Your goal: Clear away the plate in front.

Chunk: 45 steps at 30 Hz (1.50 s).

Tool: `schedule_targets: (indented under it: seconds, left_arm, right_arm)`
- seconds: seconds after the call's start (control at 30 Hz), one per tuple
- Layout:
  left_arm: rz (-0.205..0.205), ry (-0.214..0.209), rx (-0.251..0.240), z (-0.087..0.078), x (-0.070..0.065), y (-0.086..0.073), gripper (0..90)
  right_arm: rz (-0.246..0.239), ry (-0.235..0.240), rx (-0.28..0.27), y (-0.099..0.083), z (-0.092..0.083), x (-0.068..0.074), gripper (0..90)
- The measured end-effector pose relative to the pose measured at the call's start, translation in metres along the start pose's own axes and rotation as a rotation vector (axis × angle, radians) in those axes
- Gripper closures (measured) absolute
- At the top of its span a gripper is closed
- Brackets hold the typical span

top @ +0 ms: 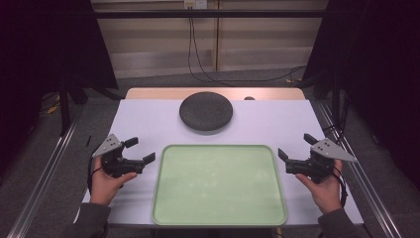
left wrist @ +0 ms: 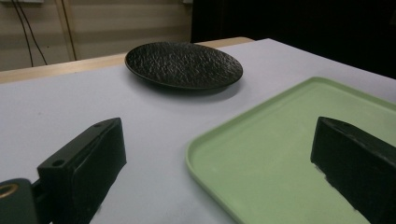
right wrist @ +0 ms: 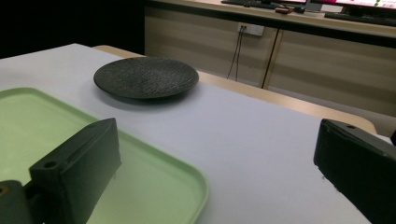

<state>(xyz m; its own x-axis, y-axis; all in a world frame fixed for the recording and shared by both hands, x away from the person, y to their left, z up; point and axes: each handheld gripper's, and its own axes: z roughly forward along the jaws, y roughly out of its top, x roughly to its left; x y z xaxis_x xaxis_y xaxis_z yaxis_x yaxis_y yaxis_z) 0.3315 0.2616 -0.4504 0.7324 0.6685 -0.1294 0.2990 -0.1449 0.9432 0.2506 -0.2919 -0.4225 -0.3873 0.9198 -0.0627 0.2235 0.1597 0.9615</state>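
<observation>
Lying flat, green tray (top: 219, 186) runs lengthwise left-right between open grippers.

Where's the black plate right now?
In the high view the plate sits at the table's far middle, on the white cover just beyond the green tray, apart from it. Both grippers are nearer, flanking the tray.
</observation>
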Motion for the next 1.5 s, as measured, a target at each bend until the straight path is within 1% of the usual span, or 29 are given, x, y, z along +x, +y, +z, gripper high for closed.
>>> schedule_targets:
  seconds: [0.03,0.07,0.1,0.13,0.17,0.23,0.3,0.33,0.37,0.43,0.47,0.53,0.57,0.6,0.63,0.7,0.73,0.77,0.8,0.87,0.9,1.0,1.03,1.07,1.13,1.2,1.27,1.37,1.5]
  left_arm:
    - [-0.006,-0.003,-0.003,0.001,-0.001,0.0,3.1]
    - [-0.006,-0.019,-0.006,0.001,0.0,0.0,3.2]
    - [-0.005,-0.013,-0.002,0.002,-0.001,0.001,3.3]
    - [0.002,-0.021,0.004,0.003,0.0,0.001,3.4]
    - [0.002,-0.003,0.008,0.003,-0.001,0.001,3.4]
    - [-0.019,-0.002,0.007,0.004,-0.001,0.0,3.5]
    - [-0.025,0.009,0.009,0.006,-0.001,0.001,3.5]
    - [-0.033,0.022,0.007,0.007,-0.001,0.002,3.5]
    - [-0.041,0.014,0.007,0.008,0.0,0.003,3.5]
    - [-0.058,0.033,0.013,0.011,0.002,0.006,3.5]
    - [-0.06,0.026,0.008,0.012,0.003,0.007,3.5]
    - [-0.092,0.031,-0.005,0.018,0.006,0.012,3.6]
    - [-0.092,0.043,-0.001,0.02,0.008,0.013,3.7]
    - [-0.096,0.025,0.0,0.023,0.009,0.015,3.8]
    - [-0.09,0.044,0.008,0.026,0.01,0.017,4.1]
    - [-0.093,0.046,0.008,0.029,0.011,0.019,4.4]
    - [-0.095,0.036,0.012,0.037,0.013,0.023,4.6]
    - [-0.085,0.046,0.024,0.04,0.013,0.025,4.6]
    - [-0.085,0.038,0.027,0.045,0.014,0.027,4.8]
    - [-0.09,0.039,0.031,0.054,0.015,0.032,5.0]
    - [-0.087,0.046,0.032,0.057,0.016,0.033,5.2]
    - [-0.095,0.042,0.036,0.068,0.021,0.038,5.9]
    - [-0.1,0.056,0.039,0.073,0.022,0.039,5.9]
    - [-0.113,0.05,0.031,0.076,0.022,0.039,6.1]
    - [-0.11,0.053,0.051,0.083,0.025,0.04,6.3]
    - [-0.12,0.064,0.062,0.092,0.026,0.041,6.5]
    - [-0.132,0.069,0.059,0.099,0.028,0.042,6.8]
    - [-0.136,0.065,0.074,0.109,0.03,0.043,7.1]
    - [-0.16,0.089,0.087,0.123,0.034,0.045,7.4]
  right_arm:
    - [0.002,0.0,0.003,0.0,0.001,0.001,0.4]
    - [-0.003,0.001,0.007,-0.001,0.002,0.001,0.4]
    - [0.001,0.002,0.014,-0.002,0.003,0.001,0.4]
    - [0.012,0.01,0.021,-0.002,0.003,0.001,0.5]
    - [0.004,0.009,0.015,-0.002,0.004,0.001,0.6]
    - [-0.002,0.012,0.016,-0.002,0.004,0.002,0.7]
    - [0.011,0.03,0.021,-0.003,0.004,0.003,1.0]
    - [0.001,0.028,0.026,-0.004,0.004,0.003,1.2]
    - [0.004,0.031,0.026,-0.004,0.004,0.004,1.2]
    - [0.002,0.024,0.037,-0.005,0.003,0.004,1.4]
    - [0.007,0.019,0.032,-0.005,0.003,0.004,1.4]
    - [0.011,0.028,0.036,-0.006,0.002,0.003,1.5]
    - [0.011,0.019,0.034,-0.006,0.002,0.003,1.5]
    - [0.014,0.026,0.037,-0.006,0.001,0.003,1.5]
    - [0.014,0.026,0.037,-0.006,0.001,0.002,1.5]
    - [0.019,0.02,0.037,-0.007,0.0,0.002,1.5]
    - [0.022,0.013,0.027,-0.007,-0.001,0.0,1.5]
    - [0.029,0.018,0.029,-0.007,-0.002,0.0,1.5]
    - [0.032,0.02,0.026,-0.007,-0.002,0.0,1.5]
    - [0.032,0.011,0.026,-0.007,-0.003,-0.001,1.5]
    - [0.035,0.022,0.024,-0.007,-0.003,-0.001,1.5]
    - [0.034,0.021,0.026,-0.008,-0.003,-0.001,1.6]
    - [0.033,0.023,0.027,-0.008,-0.003,0.0,1.7]
    - [0.028,0.022,0.03,-0.008,-0.004,0.0,1.7]
    - [0.028,0.028,0.026,-0.008,-0.004,0.0,1.8]
    - [0.026,0.029,0.025,-0.008,-0.005,0.001,1.8]
    - [0.021,0.027,0.028,-0.008,-0.006,0.001,1.9]
    - [0.022,0.029,0.025,-0.008,-0.007,0.002,2.0]
    - [0.015,0.03,0.027,-0.009,-0.009,0.002,2.2]
